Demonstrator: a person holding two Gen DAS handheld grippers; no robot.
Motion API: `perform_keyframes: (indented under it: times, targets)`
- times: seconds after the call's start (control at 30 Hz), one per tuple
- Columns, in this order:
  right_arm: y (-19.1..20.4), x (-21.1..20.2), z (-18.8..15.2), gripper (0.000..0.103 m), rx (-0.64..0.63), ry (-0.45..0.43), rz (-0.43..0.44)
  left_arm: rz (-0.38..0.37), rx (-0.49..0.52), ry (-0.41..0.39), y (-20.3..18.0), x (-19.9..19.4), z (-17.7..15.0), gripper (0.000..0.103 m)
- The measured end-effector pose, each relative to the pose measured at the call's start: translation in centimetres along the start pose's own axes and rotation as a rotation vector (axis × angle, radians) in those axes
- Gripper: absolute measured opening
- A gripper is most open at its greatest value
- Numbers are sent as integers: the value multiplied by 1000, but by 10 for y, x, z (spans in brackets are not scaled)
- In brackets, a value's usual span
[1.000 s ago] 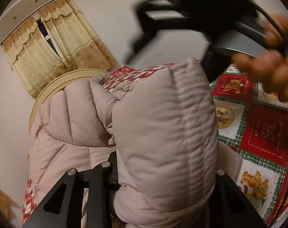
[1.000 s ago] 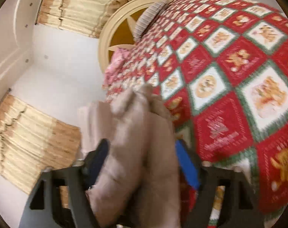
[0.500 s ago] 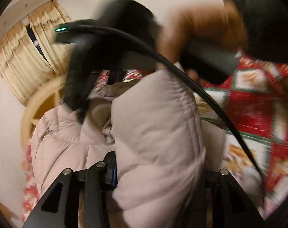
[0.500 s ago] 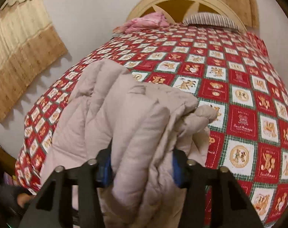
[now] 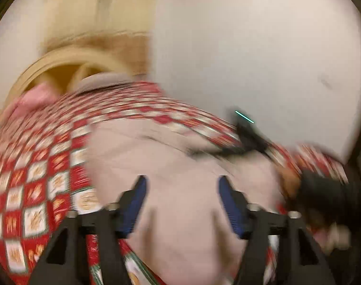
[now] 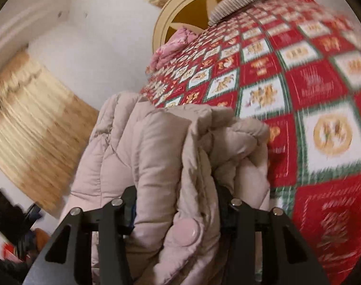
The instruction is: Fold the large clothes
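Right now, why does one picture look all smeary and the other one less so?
Left wrist view: everything smears, quilt and coat alike, likely from fast motion. Right wrist view: the coat in the tool looks sharp; only the quilt at the right edge blurs.

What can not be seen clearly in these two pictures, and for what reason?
- Left wrist view: motion blur smears the bedspread patterns and the puffy jacket; its fold state is unreadable.
- Left wrist view: the right gripper is a dark streak.
- Right wrist view: bunched jacket hides the right gripper's fingers.
- Right wrist view: dark clutter at the bottom-left edge is cut off.
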State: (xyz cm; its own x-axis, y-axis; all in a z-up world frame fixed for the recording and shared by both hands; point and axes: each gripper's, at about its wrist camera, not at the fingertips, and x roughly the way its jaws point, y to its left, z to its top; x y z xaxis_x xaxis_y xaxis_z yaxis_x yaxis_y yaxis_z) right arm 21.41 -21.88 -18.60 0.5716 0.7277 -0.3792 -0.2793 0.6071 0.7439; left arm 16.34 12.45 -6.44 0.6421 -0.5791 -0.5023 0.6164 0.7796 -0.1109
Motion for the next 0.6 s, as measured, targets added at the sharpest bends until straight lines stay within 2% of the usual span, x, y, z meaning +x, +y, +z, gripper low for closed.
perform_keyframes:
  times: [0.03, 0.07, 0.13, 0.17, 0.23, 0.37, 0.53, 0.6]
  targets:
    - [-1, -1, -3, 48, 18, -15, 10, 61, -89, 1, 15, 15, 14, 69]
    - [-2, -2, -7, 48, 26, -31, 17, 85, -164, 6, 26, 30, 25, 69]
    - [-3, -3, -12, 48, 44, -56, 22, 97, -292, 16, 45, 64, 47, 69]
    - [-4, -4, -14, 49, 51, -64, 21, 89, -342, 20, 49, 83, 55, 69]
    - [-3, -6, -18, 49, 56, -79, 13, 113, -373, 36, 45, 114, 59, 69]
    - [-1, -9, -24, 49, 63, -99, -23, 222, -267, 169, 28, 171, 51, 70]
    - [-3, -9, -24, 49, 77, -94, -20, 394, -58, 211, -3, 190, 27, 77]
    - [-4, -8, -23, 49, 83, -91, -20, 429, -19, 222, -4, 199, 22, 78]
